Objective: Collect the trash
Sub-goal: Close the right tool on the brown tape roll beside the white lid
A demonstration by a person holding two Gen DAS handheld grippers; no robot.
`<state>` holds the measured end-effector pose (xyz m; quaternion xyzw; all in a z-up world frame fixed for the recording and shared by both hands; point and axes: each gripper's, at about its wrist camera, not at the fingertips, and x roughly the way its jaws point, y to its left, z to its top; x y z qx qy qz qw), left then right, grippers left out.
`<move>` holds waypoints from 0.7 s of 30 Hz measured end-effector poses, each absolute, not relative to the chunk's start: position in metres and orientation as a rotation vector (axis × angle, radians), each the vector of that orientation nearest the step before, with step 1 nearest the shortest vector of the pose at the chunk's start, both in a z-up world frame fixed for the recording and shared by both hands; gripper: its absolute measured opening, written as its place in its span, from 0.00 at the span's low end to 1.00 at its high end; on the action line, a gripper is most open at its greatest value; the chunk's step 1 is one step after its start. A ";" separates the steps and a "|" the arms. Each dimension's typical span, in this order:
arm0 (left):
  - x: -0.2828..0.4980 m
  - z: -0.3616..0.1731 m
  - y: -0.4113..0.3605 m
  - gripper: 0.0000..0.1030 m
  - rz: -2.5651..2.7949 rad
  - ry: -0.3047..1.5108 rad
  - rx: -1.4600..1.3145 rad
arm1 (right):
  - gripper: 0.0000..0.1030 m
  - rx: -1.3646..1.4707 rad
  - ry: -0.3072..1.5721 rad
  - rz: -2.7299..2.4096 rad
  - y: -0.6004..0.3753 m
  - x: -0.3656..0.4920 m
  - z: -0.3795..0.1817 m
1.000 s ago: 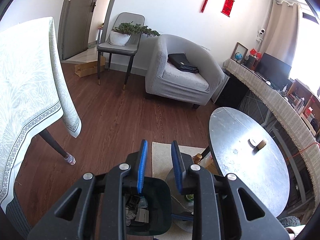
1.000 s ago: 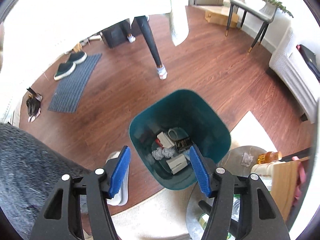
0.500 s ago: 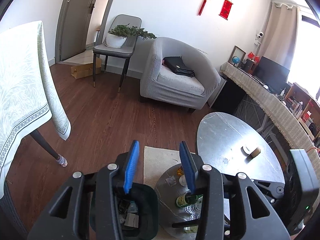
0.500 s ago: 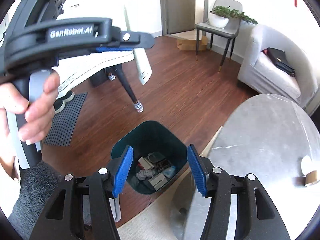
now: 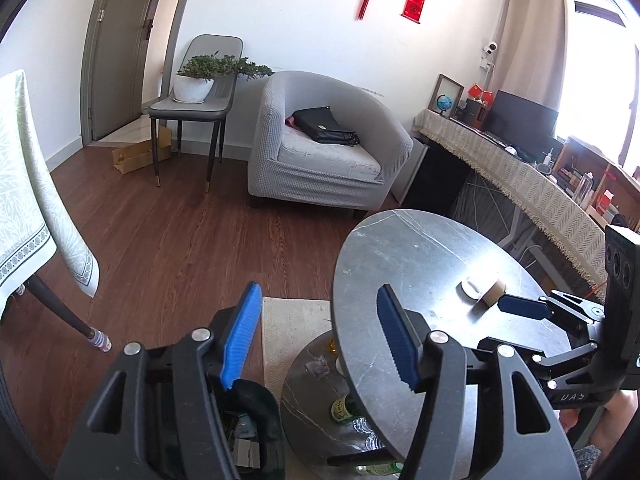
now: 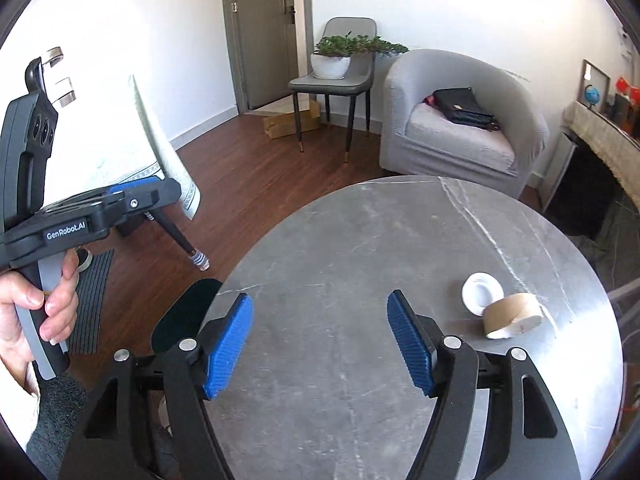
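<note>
A toppled brown paper cup [image 6: 513, 315] and a white lid [image 6: 482, 293] lie on the round grey marble table [image 6: 360, 248], to the right of my right gripper [image 6: 320, 340], which is open and empty above the table top. The cup [image 5: 491, 291] and lid [image 5: 473, 286] also show in the left wrist view. My left gripper [image 5: 318, 334] is open and empty, above the table's left edge. A dark green trash bin [image 5: 260, 436] holding trash stands on the floor below it, mostly hidden behind its fingers; its rim [image 6: 188, 312] shows in the right wrist view.
A lower round shelf [image 5: 312, 400] under the table carries bottles and scraps. A cream rug [image 5: 288, 328], a grey armchair [image 5: 324, 152] with a black bag, a chair with a plant [image 5: 200, 92], and a cloth-covered table [image 5: 24, 208] on the left surround the wooden floor.
Both grippers have risen from above the bin and swung right toward the round table. The left gripper's jaws have opened wider. The right view now looks over the table top instead of into the bin.
</note>
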<state>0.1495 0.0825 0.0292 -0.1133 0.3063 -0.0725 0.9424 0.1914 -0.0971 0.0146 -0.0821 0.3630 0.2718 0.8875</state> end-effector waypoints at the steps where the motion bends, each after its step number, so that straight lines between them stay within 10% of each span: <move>1: 0.151 0.030 0.077 0.67 -0.157 0.621 -0.230 | 0.74 -0.166 0.755 0.547 -0.106 0.194 0.013; 21: 0.201 0.014 0.000 0.72 -0.254 0.674 -0.269 | 0.79 -0.107 0.809 0.400 -0.205 0.247 -0.020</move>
